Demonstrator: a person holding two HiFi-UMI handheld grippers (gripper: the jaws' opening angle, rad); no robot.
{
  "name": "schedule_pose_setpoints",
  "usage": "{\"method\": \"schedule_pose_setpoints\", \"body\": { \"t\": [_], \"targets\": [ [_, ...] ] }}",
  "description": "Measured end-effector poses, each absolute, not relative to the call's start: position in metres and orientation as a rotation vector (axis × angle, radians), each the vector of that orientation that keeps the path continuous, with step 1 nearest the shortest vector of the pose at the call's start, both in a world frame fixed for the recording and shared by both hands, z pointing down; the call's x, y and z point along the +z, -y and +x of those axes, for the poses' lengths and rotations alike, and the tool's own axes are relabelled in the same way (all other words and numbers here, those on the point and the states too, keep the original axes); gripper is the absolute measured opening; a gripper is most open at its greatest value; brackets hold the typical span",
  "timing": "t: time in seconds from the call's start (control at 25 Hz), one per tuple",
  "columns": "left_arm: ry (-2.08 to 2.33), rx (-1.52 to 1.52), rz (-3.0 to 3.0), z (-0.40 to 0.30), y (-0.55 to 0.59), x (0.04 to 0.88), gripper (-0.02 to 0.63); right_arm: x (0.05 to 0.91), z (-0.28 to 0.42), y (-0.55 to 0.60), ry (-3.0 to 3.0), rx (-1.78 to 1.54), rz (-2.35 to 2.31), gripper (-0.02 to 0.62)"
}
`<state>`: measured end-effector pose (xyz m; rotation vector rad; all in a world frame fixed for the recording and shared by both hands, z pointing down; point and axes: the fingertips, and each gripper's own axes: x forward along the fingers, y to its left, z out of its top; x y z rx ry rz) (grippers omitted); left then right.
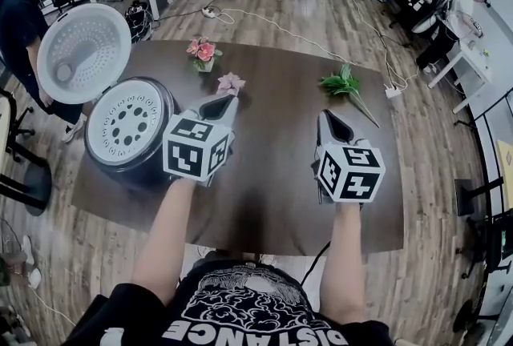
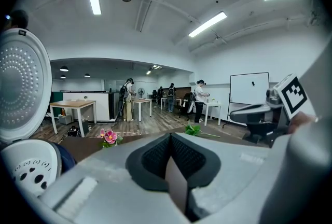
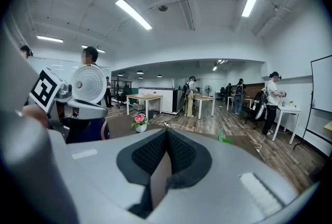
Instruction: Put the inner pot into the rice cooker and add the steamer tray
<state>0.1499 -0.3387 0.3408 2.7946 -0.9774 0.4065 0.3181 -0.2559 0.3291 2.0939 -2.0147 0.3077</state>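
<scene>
Steamer tray (image 1: 127, 122) seated in open rice cooker (image 1: 132, 166), left on surface (image 1: 272, 192); inner pot presumably beneath, unseen. Left hand-held gripper (image 1: 228, 100), right hand-held gripper (image 1: 325, 117) pressed together, empty. Placement apparently done; next: withdraw.

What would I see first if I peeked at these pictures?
The left gripper and the right gripper hang shut and empty above the brown table, right in the middle. At the table's left stands an open rice cooker with a white holed tray in it, its round lid tipped up. Pink flowers and a green sprig sit at the far side.
</scene>
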Motion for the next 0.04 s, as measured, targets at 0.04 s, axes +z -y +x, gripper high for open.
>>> {"method": "schedule_pose_setpoints", "body": {
  "t": [0.04],
  "targets": [
    [0.979,0.406,2.794,0.1494,0.3387,0.3403,0.003,0.3290,0.3173,0.2561,2.017,0.308,2.092,0.000]
  ]
}}
